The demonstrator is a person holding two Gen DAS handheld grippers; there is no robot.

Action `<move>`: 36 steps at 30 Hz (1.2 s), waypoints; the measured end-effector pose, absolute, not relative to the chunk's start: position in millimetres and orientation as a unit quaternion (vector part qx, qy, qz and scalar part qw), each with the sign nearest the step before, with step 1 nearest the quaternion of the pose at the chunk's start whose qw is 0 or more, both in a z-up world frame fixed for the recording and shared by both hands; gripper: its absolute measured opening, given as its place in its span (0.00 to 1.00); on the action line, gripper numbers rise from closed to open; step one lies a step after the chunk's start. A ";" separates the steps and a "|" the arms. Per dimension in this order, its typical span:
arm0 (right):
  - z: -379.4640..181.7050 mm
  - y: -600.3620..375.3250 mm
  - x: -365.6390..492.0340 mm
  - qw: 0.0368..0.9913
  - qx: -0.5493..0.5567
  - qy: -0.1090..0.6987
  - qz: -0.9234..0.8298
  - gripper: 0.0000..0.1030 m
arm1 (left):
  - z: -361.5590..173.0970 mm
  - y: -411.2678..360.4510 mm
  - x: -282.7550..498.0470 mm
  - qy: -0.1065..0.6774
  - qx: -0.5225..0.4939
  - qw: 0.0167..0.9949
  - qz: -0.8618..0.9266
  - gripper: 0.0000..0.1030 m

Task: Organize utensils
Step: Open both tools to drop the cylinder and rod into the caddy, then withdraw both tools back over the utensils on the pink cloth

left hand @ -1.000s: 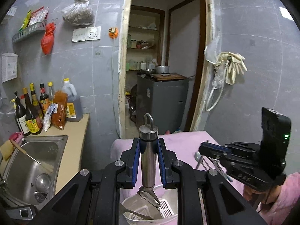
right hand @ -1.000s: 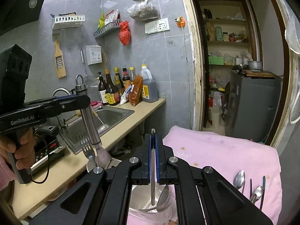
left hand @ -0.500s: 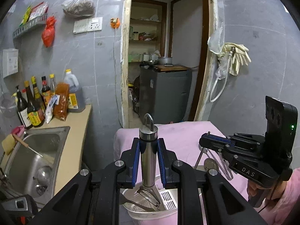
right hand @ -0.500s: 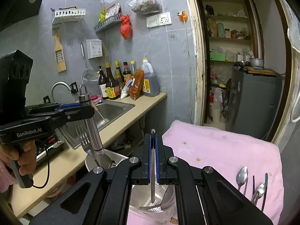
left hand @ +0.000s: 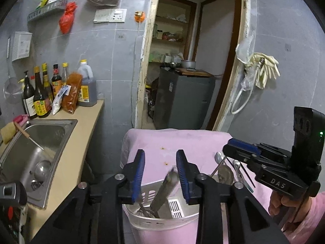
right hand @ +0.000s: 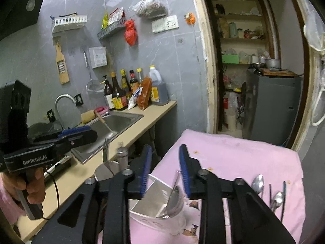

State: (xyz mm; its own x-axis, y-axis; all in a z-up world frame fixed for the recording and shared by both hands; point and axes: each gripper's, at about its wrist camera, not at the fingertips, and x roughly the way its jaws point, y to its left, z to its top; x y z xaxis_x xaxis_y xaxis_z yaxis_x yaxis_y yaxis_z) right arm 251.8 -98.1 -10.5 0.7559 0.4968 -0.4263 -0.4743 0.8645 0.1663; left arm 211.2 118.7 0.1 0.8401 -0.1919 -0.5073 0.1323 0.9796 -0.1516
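Left gripper (left hand: 160,170): jaws opening, steel-handled peeler (left hand: 165,190) released, now tilted inside white plastic utensil caddy (left hand: 162,222). Right gripper (right hand: 165,170): jaws opening, steel spoon (right hand: 174,199) likewise dropped in.

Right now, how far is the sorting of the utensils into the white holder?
Partly done. The white plastic utensil holder already contains the steel-handled tool with a hanging loop and a metal spoon. Both were just let go: the left tool and right tool are opening, and nothing is pressed between their pads. Still left: two spoons and some thin utensils on the pink cloth.
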 end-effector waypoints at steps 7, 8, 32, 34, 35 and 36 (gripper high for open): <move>13.8 -141.1 230.3 0.959 0.036 0.195 0.203 0.67 | 14.1 95.5 189.5 0.231 -0.054 0.970 -0.051 0.65; 17.2 -146.4 228.5 0.961 0.037 0.191 0.195 0.73 | 16.6 92.3 187.8 0.226 -0.055 0.971 -0.048 0.72; 44.2 -300.0 173.4 0.991 -0.047 0.127 -0.014 0.98 | 29.0 -69.9 170.8 0.145 0.025 0.989 -0.011 0.99; 37.6 -317.3 177.4 0.989 -0.041 0.139 -0.014 0.98 | 25.2 -85.8 175.4 0.151 0.032 0.988 -0.018 0.99; 34.1 -323.2 179.4 0.989 -0.039 0.143 -0.013 0.98 | 23.3 -92.4 176.6 0.154 0.034 0.987 -0.020 0.99; 29.7 -331.8 182.5 0.988 -0.035 0.150 -0.011 0.98 | 21.0 -100.0 178.8 0.158 0.037 0.986 -0.024 0.99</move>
